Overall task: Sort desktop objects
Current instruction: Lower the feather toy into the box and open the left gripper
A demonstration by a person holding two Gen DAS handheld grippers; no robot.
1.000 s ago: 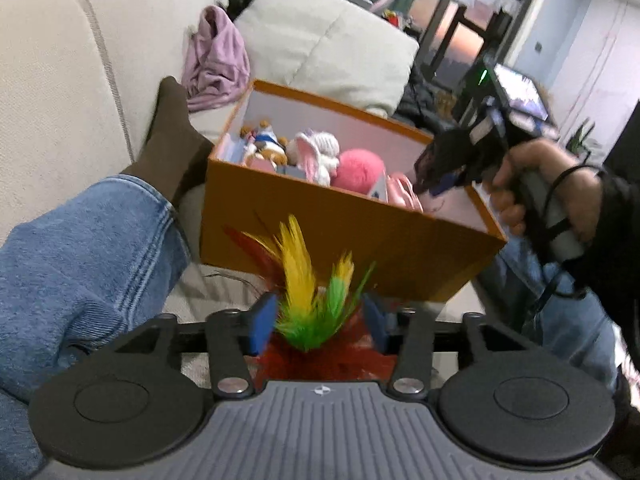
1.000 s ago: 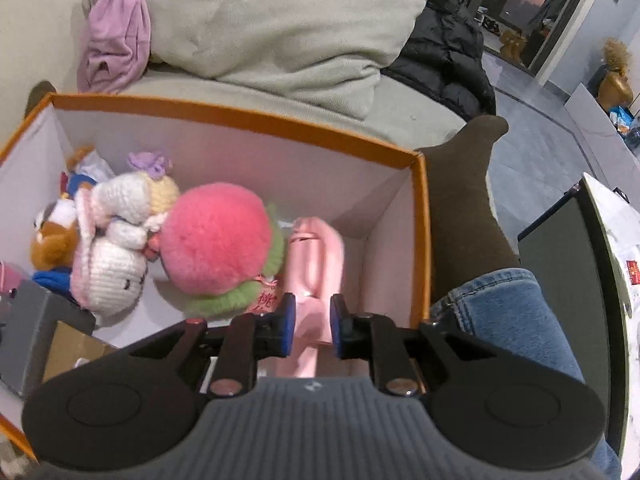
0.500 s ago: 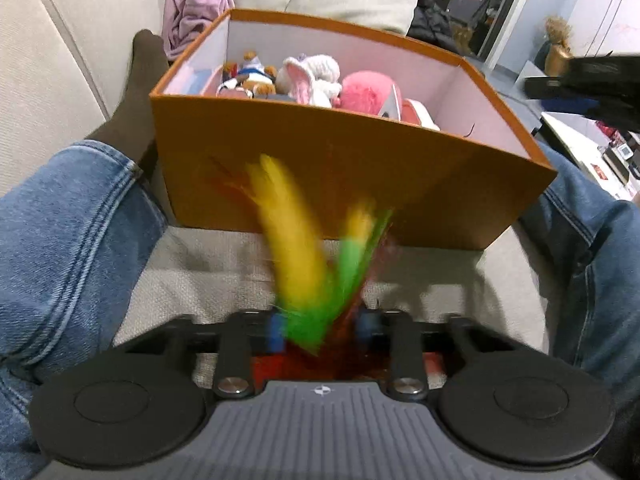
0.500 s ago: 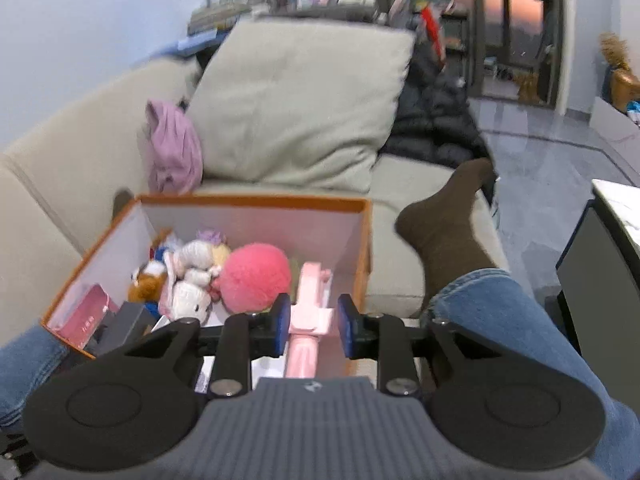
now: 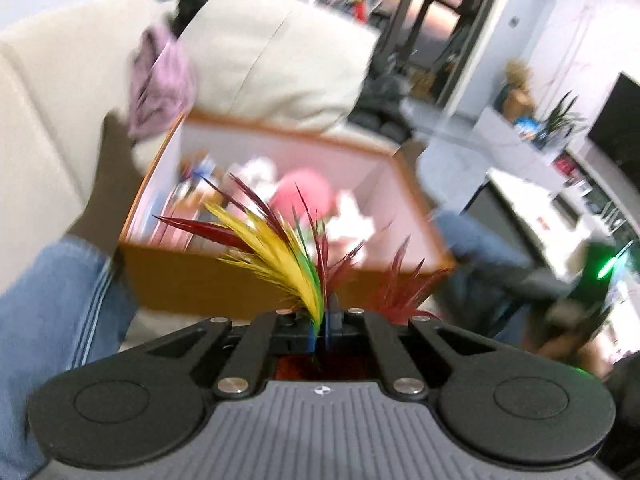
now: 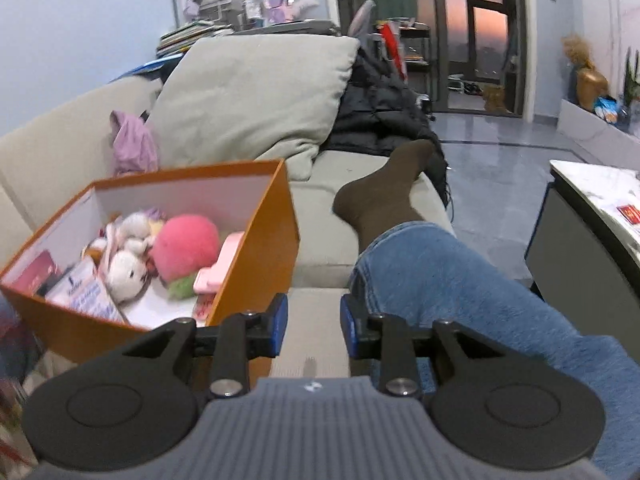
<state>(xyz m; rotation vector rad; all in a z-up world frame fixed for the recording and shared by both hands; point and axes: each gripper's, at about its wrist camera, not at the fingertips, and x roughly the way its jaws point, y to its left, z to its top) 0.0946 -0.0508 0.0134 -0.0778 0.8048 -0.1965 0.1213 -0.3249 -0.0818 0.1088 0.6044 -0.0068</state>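
My left gripper (image 5: 320, 330) is shut on a feather shuttlecock (image 5: 288, 256) with yellow, green and dark red feathers, held just in front of the orange box (image 5: 200, 280). The left wrist view is blurred. In the right wrist view the orange box (image 6: 260, 256) sits on the sofa and holds a pink plush ball (image 6: 186, 246), a white knitted rabbit (image 6: 126, 268), a pink object (image 6: 220, 264) and some cards. My right gripper (image 6: 312, 326) is open and empty, to the right of the box, above the sofa seat.
A person's jeans-clad legs lie on both sides of the box (image 6: 460, 300), with a brown-socked foot (image 6: 384, 196) beyond it. A beige cushion (image 6: 256, 96), a purple cloth (image 6: 132, 144) and a black jacket (image 6: 384, 108) lie on the sofa. A dark cabinet with a white top (image 6: 580, 248) stands at right.
My left gripper has closed tight on the shuttlecock and lifted it toward the box. My right gripper has let go of the pink object, opened, and drawn back to the right of the box.
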